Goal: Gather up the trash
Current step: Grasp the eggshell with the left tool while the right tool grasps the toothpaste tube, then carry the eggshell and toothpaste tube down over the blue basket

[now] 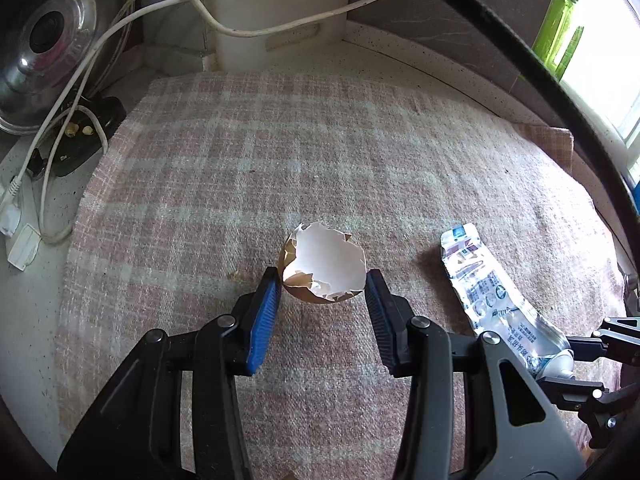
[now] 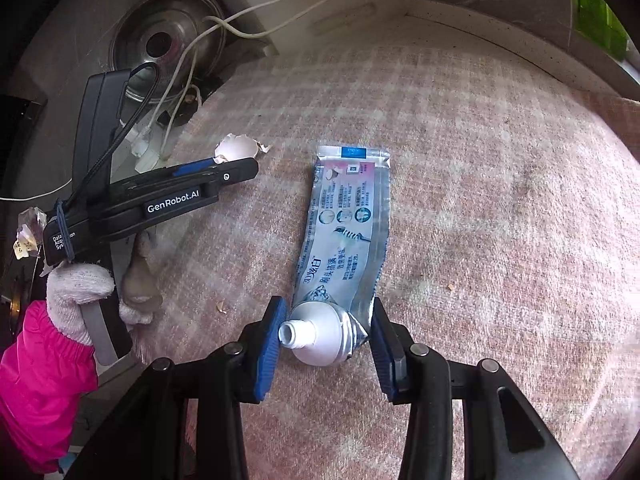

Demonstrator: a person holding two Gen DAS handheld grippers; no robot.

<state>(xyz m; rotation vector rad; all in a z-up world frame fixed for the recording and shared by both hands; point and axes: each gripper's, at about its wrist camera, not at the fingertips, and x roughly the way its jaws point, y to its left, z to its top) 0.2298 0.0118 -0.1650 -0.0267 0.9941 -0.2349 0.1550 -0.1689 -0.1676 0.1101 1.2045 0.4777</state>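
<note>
Holding a cracked brown eggshell (image 1: 324, 270) in the left gripper (image 1: 325, 280) and a squashed silver toothpaste tube (image 2: 344, 240) in the right gripper (image 2: 328, 330), the person has grabbed both, not yet binned them.

"GenRobot.AI" on left tool (image 2: 240, 166) body; toothpaste tube (image 2: 344, 232) print Chinese, mostly too small to read.

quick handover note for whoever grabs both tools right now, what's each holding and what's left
Left tool: shut on the eggshell, pads on both sides, just above the checked cloth.
Right tool: shut on the toothpaste tube at its uncapped neck; the tube's flat end lies on the cloth.
Done: both pieces gripped.
Left: lift both and bin them; no bin in view. Shell crumbs remain on the cloth.
</note>
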